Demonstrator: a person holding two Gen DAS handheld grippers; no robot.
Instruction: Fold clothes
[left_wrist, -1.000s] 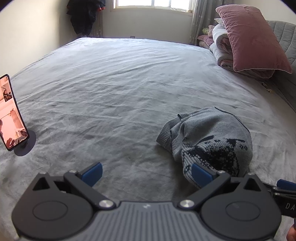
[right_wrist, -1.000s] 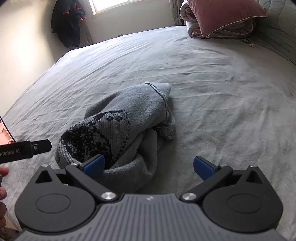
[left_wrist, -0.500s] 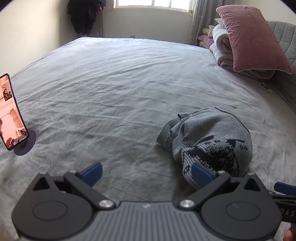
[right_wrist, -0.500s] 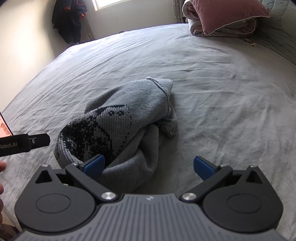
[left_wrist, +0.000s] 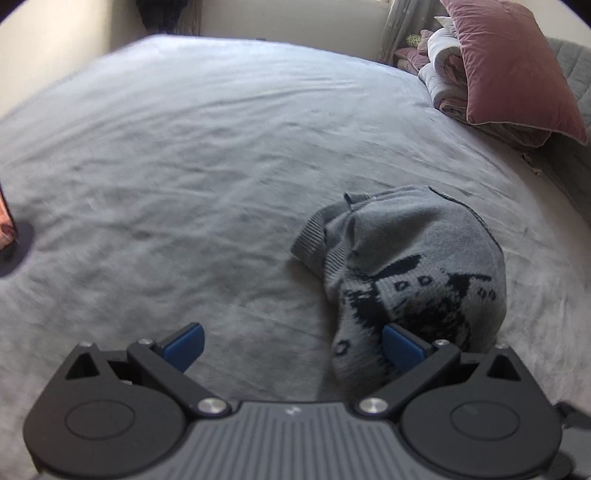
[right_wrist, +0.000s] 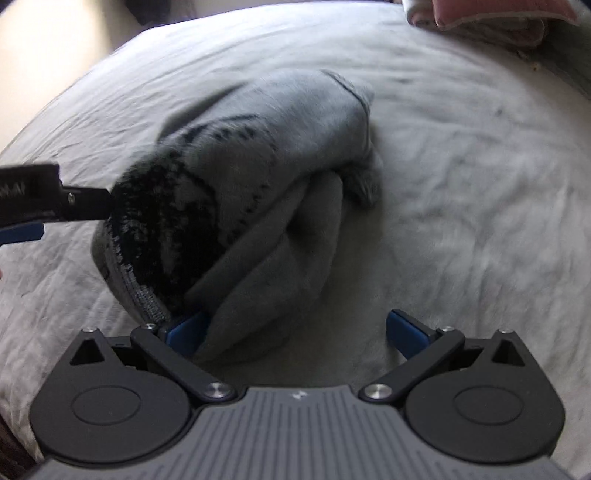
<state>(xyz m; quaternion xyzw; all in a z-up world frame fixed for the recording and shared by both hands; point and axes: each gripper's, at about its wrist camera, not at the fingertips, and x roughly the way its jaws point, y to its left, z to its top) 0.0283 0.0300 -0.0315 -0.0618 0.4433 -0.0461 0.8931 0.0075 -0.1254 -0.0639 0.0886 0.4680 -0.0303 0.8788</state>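
A grey knit sweater (left_wrist: 410, 269) with a dark pattern lies crumpled on the grey bed sheet (left_wrist: 207, 155). My left gripper (left_wrist: 291, 345) is open, low over the sheet, its right fingertip against the sweater's near edge. In the right wrist view the sweater (right_wrist: 258, 177) fills the left centre. My right gripper (right_wrist: 295, 330) is open, its left fingertip (right_wrist: 186, 332) tucked at the sweater's near fold, the right one over bare sheet. The left gripper's tip shows in the right wrist view (right_wrist: 55, 203) beside the sweater's dark part.
A pink pillow (left_wrist: 506, 62) and folded bedding (left_wrist: 443, 77) are stacked at the bed's far right corner, beside a grey quilted headboard (left_wrist: 576, 74). A phone stand base (left_wrist: 14, 251) sits at the left edge. Wrinkled sheet stretches left of the sweater.
Both grippers have moved forward and down toward the sweater, which now looks larger. The left gripper's tip has come up beside the sweater in the right wrist view. Both jaws stay open.
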